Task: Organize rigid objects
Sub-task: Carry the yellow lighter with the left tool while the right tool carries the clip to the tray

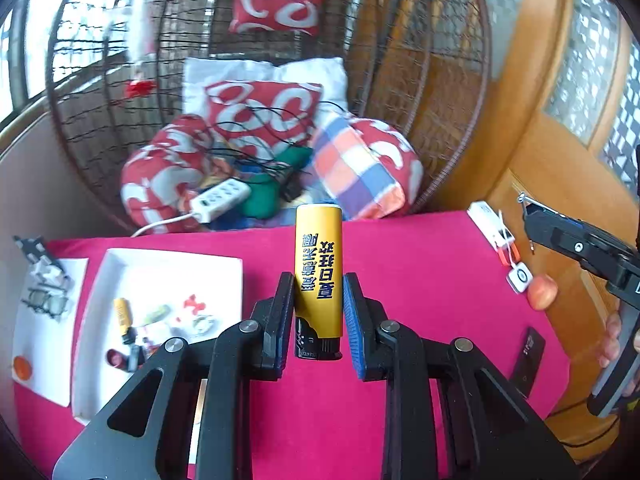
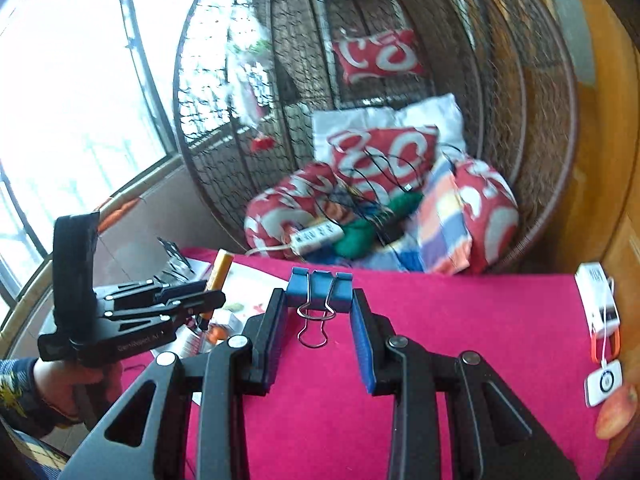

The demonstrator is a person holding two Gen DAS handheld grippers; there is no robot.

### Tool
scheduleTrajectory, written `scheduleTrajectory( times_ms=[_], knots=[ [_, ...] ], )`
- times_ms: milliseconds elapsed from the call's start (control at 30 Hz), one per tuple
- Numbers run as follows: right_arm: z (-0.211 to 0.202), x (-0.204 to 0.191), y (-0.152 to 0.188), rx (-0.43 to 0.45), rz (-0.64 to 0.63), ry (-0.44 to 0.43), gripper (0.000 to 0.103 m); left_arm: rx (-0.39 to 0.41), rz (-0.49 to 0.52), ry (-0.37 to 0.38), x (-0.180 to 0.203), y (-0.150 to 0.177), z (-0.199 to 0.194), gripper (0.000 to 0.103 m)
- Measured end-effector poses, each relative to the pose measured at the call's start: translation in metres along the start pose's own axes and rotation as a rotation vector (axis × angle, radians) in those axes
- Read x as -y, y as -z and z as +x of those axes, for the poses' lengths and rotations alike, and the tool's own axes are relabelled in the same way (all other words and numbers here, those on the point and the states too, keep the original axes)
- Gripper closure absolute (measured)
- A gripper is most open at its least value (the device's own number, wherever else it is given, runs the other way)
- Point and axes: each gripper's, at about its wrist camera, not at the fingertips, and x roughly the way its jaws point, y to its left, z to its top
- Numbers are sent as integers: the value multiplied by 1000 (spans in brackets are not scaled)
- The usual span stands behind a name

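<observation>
My left gripper (image 1: pixel 318 292) is shut on a yellow lighter (image 1: pixel 319 268) with dark blue lettering, held upright above the pink tablecloth (image 1: pixel 420 280). My right gripper (image 2: pixel 320 308) is shut on a blue binder clip (image 2: pixel 319 289), its wire handles hanging toward me. The right gripper also shows at the right edge of the left wrist view (image 1: pixel 532 216). The left gripper with the lighter shows at the left of the right wrist view (image 2: pixel 208 300). A white tray (image 1: pixel 120 272) at the table's left holds another yellow lighter (image 1: pixel 123 314) and several small items.
A flat white sheet (image 1: pixel 52 360) with glasses (image 1: pixel 48 300) lies left of the tray. A white box with a tag (image 1: pixel 492 228), an apple (image 1: pixel 542 292) and a black card (image 1: pixel 528 360) lie at the table's right. A wicker hanging chair (image 1: pixel 400 80) with cushions stands behind the table.
</observation>
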Motion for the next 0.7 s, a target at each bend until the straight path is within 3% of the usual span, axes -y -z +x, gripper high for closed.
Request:
scheduleTrajectory(
  times_ms=[267,700],
  knots=[
    [17,-41,-7,-16,-54,-47,72,45,-41,-40,-32,2,-23,79],
    [35,-82,-11,-44,-98,-89,72,48,-98,-73,-74,13,-38,79]
  ],
)
